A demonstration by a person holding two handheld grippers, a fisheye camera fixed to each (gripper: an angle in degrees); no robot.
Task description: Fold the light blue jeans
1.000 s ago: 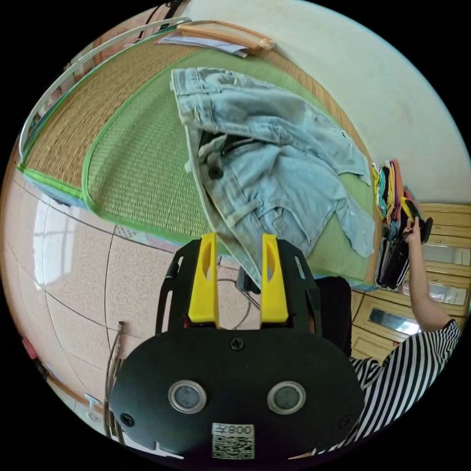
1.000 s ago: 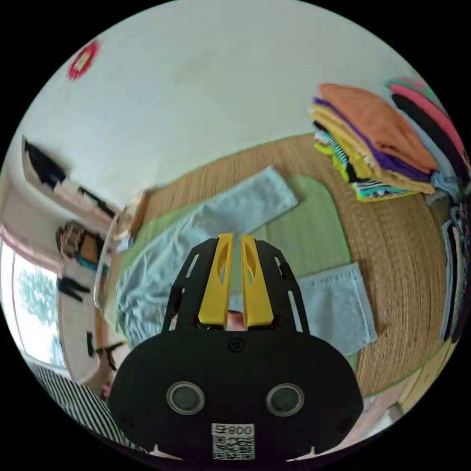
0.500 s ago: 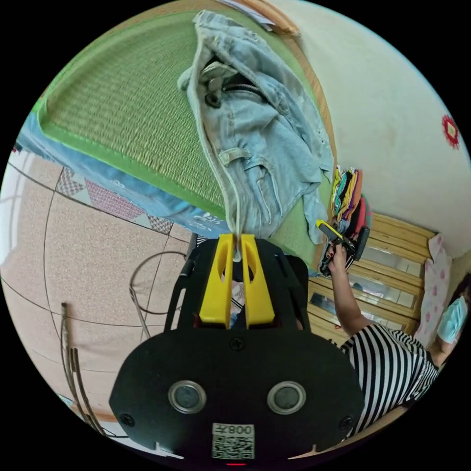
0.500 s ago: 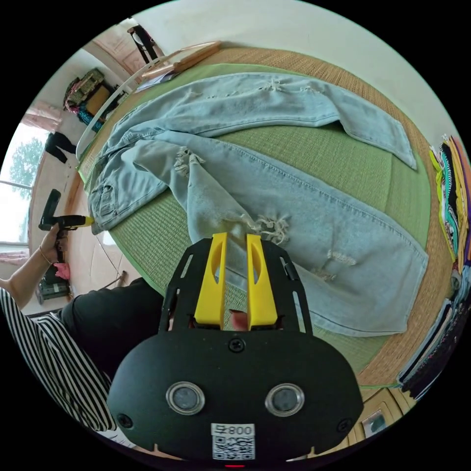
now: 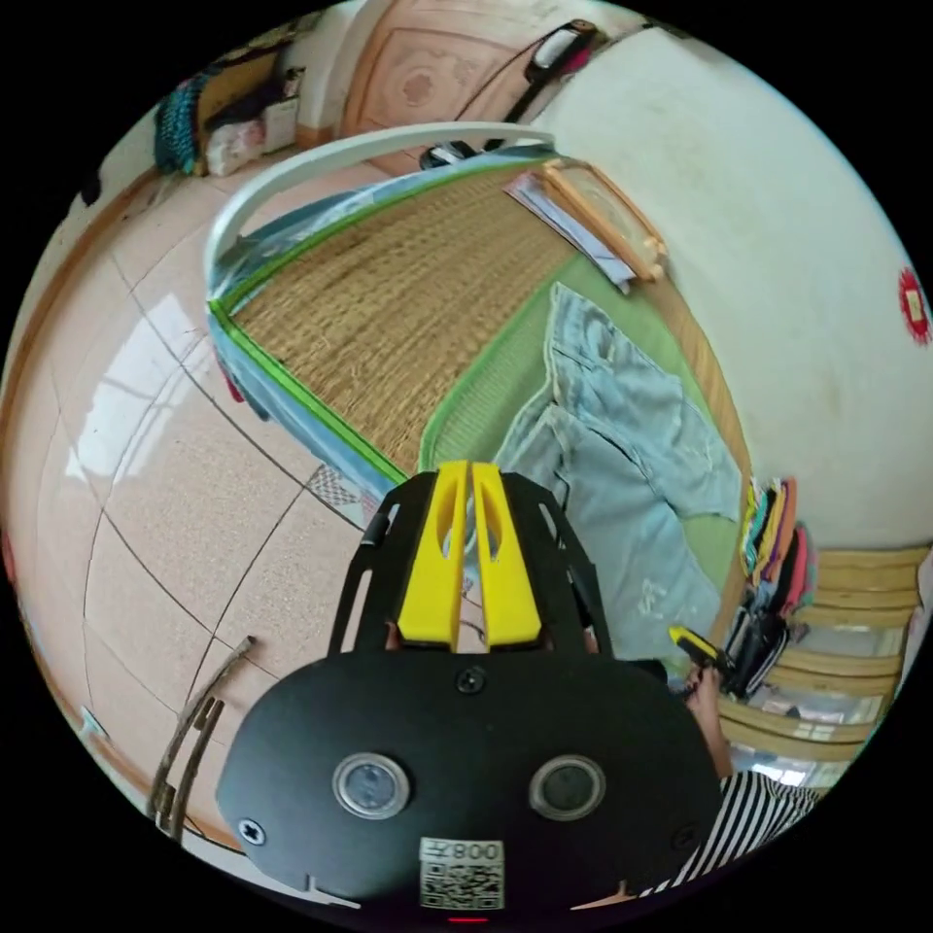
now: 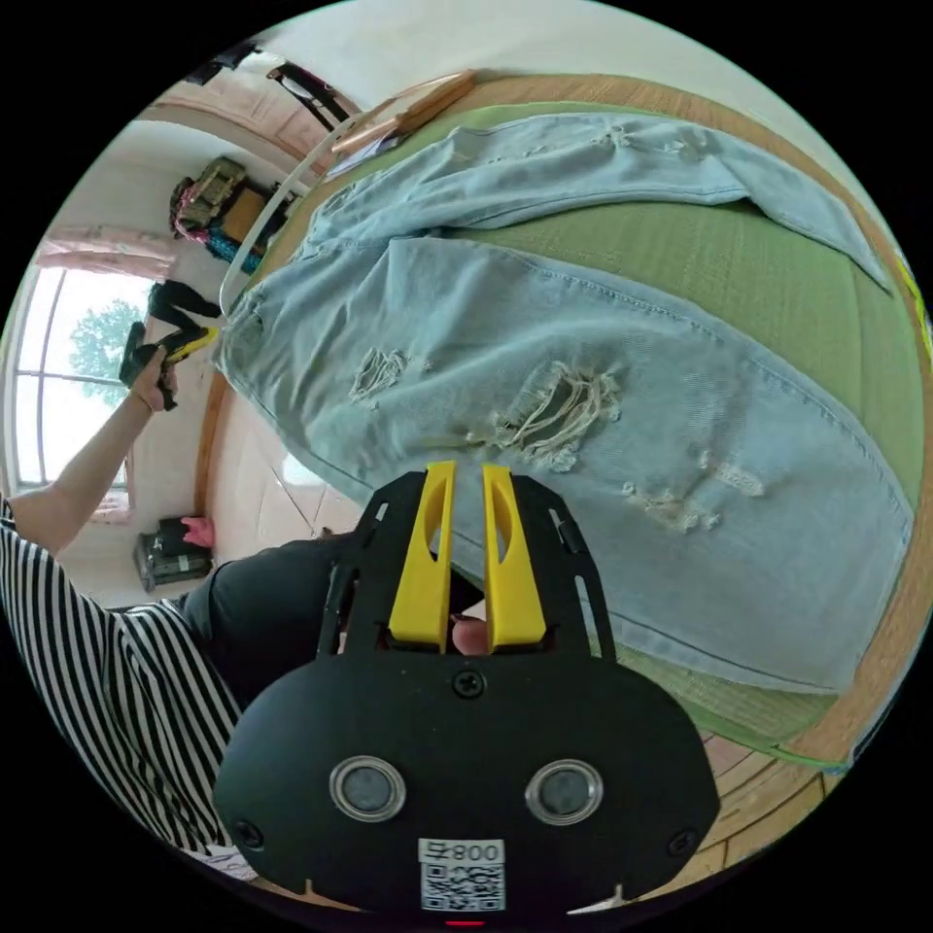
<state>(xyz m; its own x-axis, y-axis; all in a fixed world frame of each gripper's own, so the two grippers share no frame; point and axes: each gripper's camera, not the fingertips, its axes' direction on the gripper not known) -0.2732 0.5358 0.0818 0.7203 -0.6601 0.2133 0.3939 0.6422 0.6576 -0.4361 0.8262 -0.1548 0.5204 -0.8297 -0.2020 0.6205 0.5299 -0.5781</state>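
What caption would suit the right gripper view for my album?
Yellow claw poised over ripped light blue jeans spread on a green mat.

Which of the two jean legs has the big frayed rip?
The leg nearest the right claw; its rip shows loose white threads. The far leg has only small scuffs.

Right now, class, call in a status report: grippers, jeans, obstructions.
Left gripper jaws nearly closed, holding nothing. Right gripper jaws slightly apart over the light blue jeans, no grip. Jeans spread flat on green mat, unfolded. Nothing lying on them.
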